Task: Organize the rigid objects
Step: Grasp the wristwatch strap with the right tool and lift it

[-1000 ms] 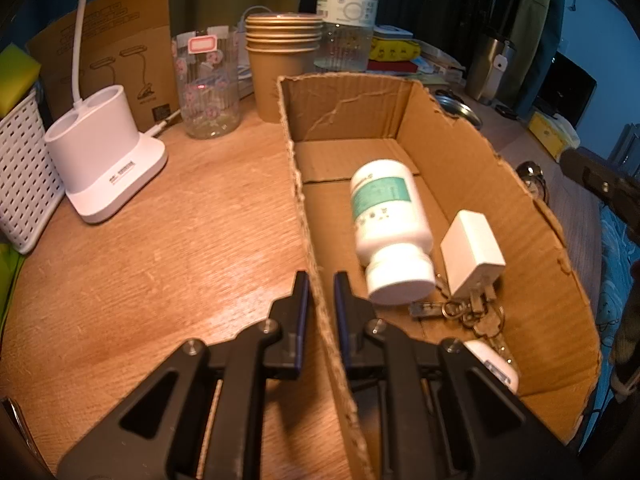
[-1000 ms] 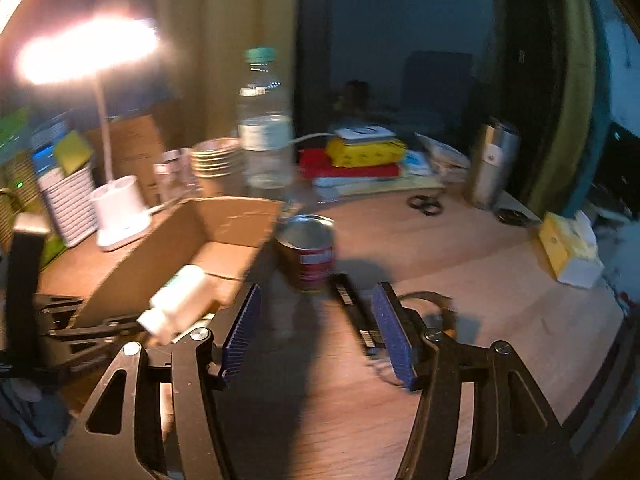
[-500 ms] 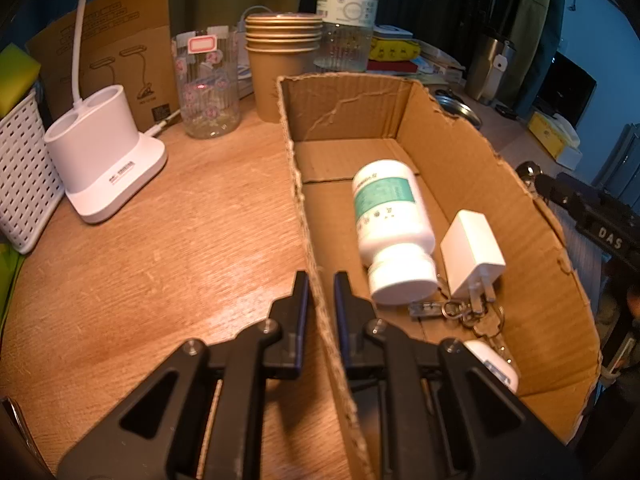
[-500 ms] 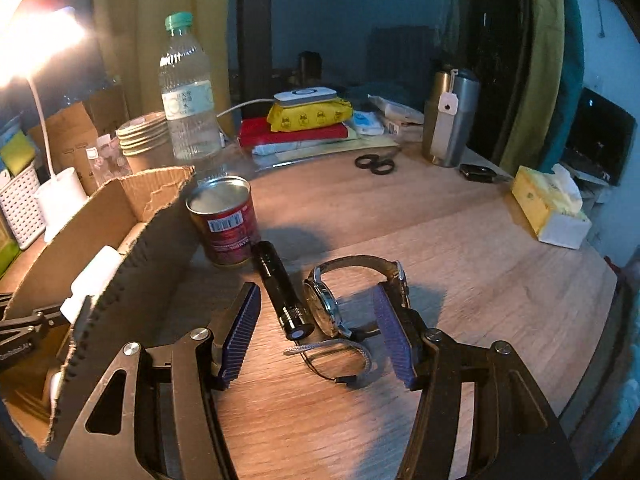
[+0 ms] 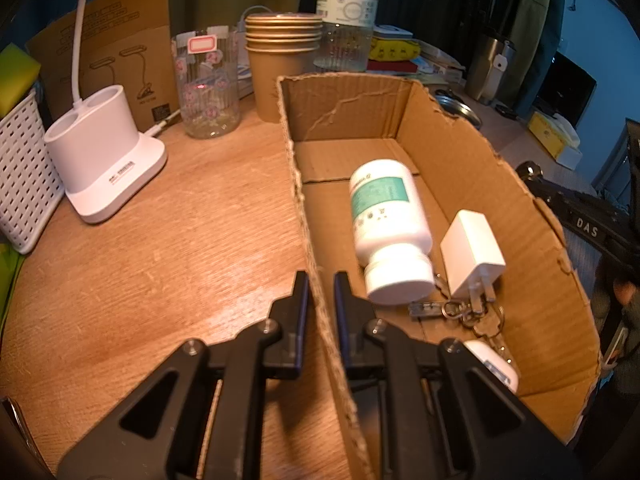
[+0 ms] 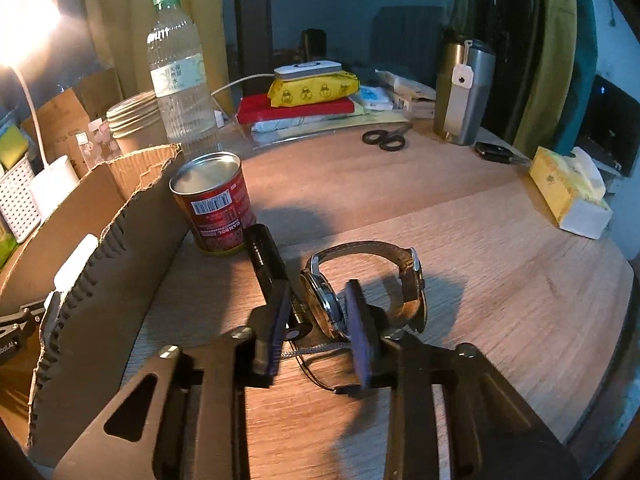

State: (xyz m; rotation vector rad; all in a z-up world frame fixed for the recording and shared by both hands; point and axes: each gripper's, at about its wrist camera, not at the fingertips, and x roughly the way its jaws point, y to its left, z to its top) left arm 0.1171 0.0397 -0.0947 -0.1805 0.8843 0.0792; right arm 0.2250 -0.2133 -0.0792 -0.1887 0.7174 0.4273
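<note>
My left gripper (image 5: pixel 321 280) is shut on the left wall of the open cardboard box (image 5: pixel 472 184). In the box lie a white pill bottle (image 5: pixel 386 224), a white charger plug (image 5: pixel 472 254), a bunch of keys (image 5: pixel 476 314) and a small white case (image 5: pixel 492 364). In the right wrist view my right gripper (image 6: pixel 318 312) is closing around a wristwatch (image 6: pixel 324 300) with a brown strap and the rear end of a black flashlight (image 6: pixel 266 258), both on the table. A red can (image 6: pixel 214 204) stands beside the box wall (image 6: pixel 100 240).
A white lamp base (image 5: pixel 108 168), white basket (image 5: pixel 24 168), glass (image 5: pixel 206 88), stacked paper cups (image 5: pixel 280 64) and water bottle (image 5: pixel 346 16) stand behind the box. Scissors (image 6: pixel 384 138), a steel flask (image 6: pixel 464 92), a tissue box (image 6: pixel 572 192) and books (image 6: pixel 304 108) lie farther back.
My right gripper has narrowed from wide open to close around the watch and the flashlight's end, and moved slightly forward. My left gripper has stayed clamped on the box wall.
</note>
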